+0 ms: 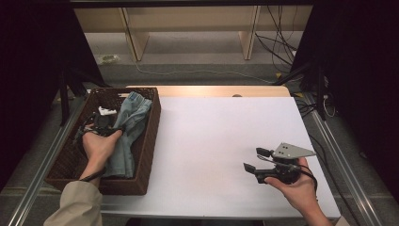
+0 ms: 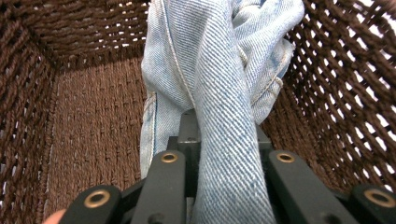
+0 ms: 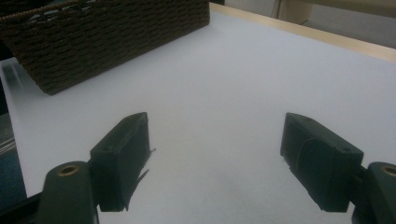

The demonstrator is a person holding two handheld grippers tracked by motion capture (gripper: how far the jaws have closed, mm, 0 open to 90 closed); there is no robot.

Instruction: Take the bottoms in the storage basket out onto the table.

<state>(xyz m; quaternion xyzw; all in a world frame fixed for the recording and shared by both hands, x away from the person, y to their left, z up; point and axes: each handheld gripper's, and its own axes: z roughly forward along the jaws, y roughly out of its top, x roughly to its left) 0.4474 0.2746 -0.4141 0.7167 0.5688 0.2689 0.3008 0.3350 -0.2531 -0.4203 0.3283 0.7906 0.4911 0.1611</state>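
Faded light-blue denim jeans (image 1: 126, 127) lie bunched inside the dark brown woven wicker basket (image 1: 149, 141) at the left edge of the white table (image 1: 221, 141). The left gripper (image 1: 104, 123) reaches down into the basket, its black jaws pinched on a twisted fold of the denim. The right gripper (image 1: 256, 160), held in the person's hand over the bare tabletop well apart from the basket, has its jaws spread wide with nothing between them.
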